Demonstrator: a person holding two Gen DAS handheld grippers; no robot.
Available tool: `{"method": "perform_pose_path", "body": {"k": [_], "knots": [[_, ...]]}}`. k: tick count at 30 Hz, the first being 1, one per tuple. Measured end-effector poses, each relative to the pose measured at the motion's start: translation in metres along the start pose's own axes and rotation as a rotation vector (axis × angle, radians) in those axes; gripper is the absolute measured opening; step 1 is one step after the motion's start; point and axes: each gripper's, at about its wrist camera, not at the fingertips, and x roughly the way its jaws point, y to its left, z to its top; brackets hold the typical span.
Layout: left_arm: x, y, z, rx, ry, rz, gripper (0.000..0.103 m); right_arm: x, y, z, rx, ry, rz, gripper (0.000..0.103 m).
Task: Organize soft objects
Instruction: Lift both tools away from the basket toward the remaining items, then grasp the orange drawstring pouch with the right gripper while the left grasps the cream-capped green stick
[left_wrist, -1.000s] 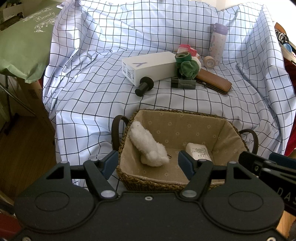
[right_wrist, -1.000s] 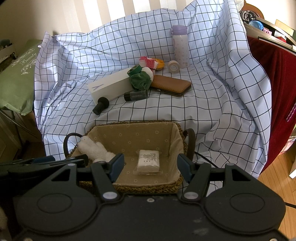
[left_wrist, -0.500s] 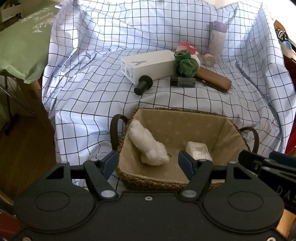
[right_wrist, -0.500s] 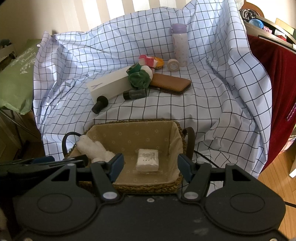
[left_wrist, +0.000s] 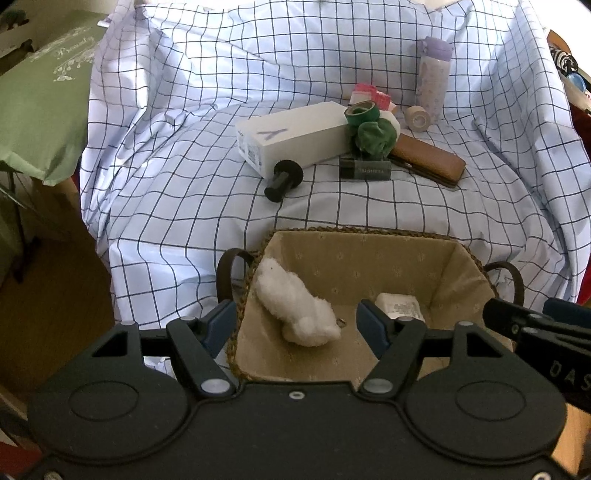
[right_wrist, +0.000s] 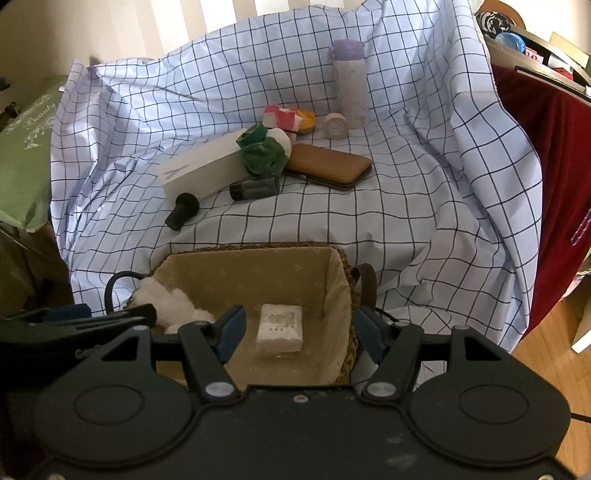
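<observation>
Soft objects are already collecting in the woven basket (left_wrist: 476, 264): a white plush toy (left_wrist: 295, 308) is lying against its left wall, and a small white wrapped pack (right_wrist: 280, 328) is sitting on the liner toward the right. Compared with a second ago almost nothing is shifting; both views are framing the same spread with only a slight drift, and neither item in the basket is moving. The left gripper (left_wrist: 297, 323) is hanging over the basket's near rim, jaws parted and empty, with the plush toy lying between them in the view but not pinched. The right gripper (right_wrist: 299, 326) is likewise standing released and holding nothing, its jaws having just been easing a little wider, with the pack framed between them on the basket floor below. That suggests both drops are done and the next pick is pending; the green fabric bundle (left_wrist: 375, 136) in the upper middle of the frame, resting against the white box (left_wrist: 295, 138), looks like the remaining soft item, though what exactly it is stays hard to tell from here. Around it are lying a black cylinder (left_wrist: 283, 180), a dark tube (left_wrist: 365, 170), a brown case (left_wrist: 428, 161), tape rolls and a lilac bottle (left_wrist: 432, 75). Everything is sitting on a checked sheet (left_wrist: 184, 147) draped over furniture, with a green cloth (left_wrist: 40, 110) at upper left and dark red fabric (right_wrist: 546, 166) at the right edge.
</observation>
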Motion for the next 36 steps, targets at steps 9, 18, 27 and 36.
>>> {"method": "perform_pose_path", "body": {"k": [9, 18, 27, 36], "knots": [[0.009, -0.003, 0.021, 0.023, 0.01, -0.01, 0.081, 0.024, -0.002, 0.027, -0.003, 0.033, -0.019, 0.066], [0.03, -0.003, 0.057, 0.043, 0.023, -0.03, 0.082, 0.055, -0.005, 0.066, -0.011, 0.034, -0.041, 0.066], [0.067, 0.001, 0.1, 0.063, 0.032, -0.035, 0.082, 0.092, 0.006, 0.118, -0.046, -0.006, -0.062, 0.067], [0.103, 0.005, 0.152, 0.076, 0.027, -0.053, 0.082, 0.134, 0.016, 0.179, -0.054, -0.079, -0.07, 0.069]]}}
